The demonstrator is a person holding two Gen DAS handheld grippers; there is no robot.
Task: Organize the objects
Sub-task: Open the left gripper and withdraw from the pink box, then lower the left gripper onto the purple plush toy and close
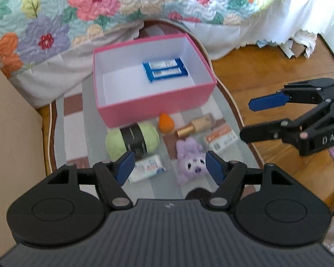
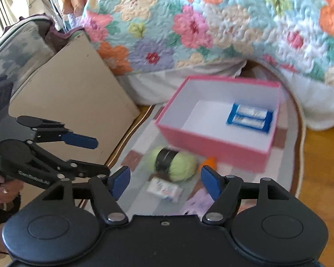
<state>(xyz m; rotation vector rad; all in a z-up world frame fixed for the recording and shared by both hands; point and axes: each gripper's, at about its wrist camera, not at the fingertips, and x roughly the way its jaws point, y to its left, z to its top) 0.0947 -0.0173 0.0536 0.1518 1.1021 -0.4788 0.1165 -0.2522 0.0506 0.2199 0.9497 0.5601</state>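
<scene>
A pink box (image 1: 158,109) stands on a striped rug and holds a blue twin-pack (image 1: 164,69). In front of it lie a green yarn ball (image 1: 131,142), an orange sponge (image 1: 166,123), a gold-capped bottle (image 1: 194,125), a purple plush (image 1: 190,160), a white packet (image 1: 148,166) and an orange-and-white packet (image 1: 221,140). My left gripper (image 1: 169,166) hovers open above the plush and white packet, holding nothing. My right gripper (image 2: 165,179) is open and empty too, above the yarn ball (image 2: 182,164) and white packet (image 2: 164,190). It hangs to the right of the rug (image 1: 248,120).
A bed with a floral quilt (image 1: 78,11) rises behind the box. A tan cardboard panel (image 2: 73,102) leans at the rug's left, with a grey bag (image 2: 15,44) behind it. Wood floor (image 1: 267,71) lies to the right of the rug (image 1: 78,122).
</scene>
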